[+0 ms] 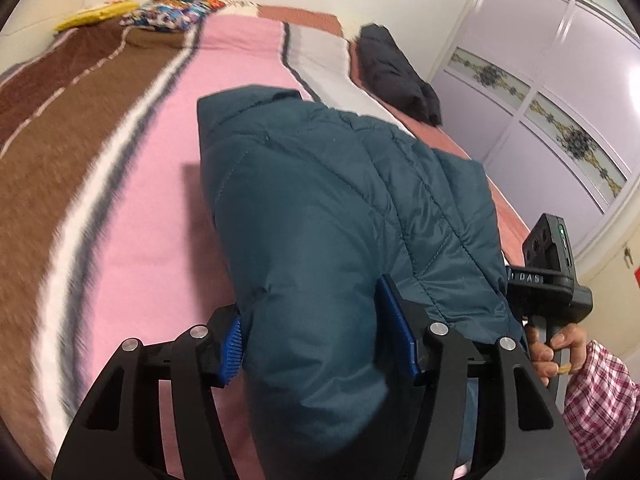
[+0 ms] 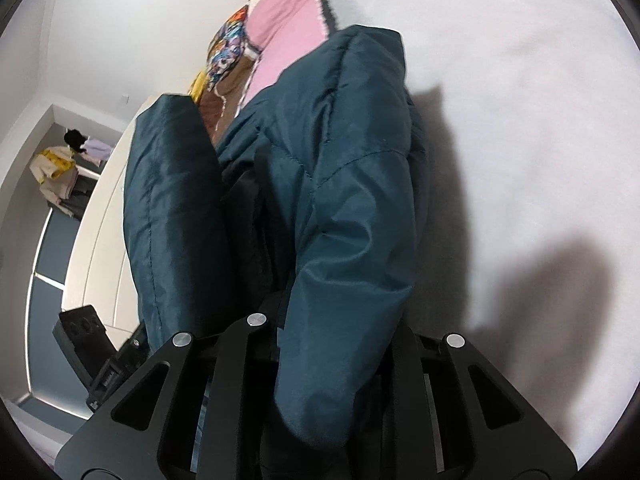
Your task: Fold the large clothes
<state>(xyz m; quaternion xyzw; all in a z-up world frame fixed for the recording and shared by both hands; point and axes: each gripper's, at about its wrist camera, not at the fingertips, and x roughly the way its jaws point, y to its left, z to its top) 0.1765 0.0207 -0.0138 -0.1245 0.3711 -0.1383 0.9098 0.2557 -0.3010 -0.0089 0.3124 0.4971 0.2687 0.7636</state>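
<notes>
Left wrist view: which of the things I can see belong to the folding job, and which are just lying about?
In the job:
- teal jacket, gripped by both grippers
- left gripper
- right gripper
- bed, the work surface

Lying about:
- black garment at the bed's far edge
- patterned pillow
- yellow item beside it
- wardrobe doors

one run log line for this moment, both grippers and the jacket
step: fold jacket | left gripper: shut on teal jacket | right gripper: shut on teal jacket | jacket partly lifted over bed
</notes>
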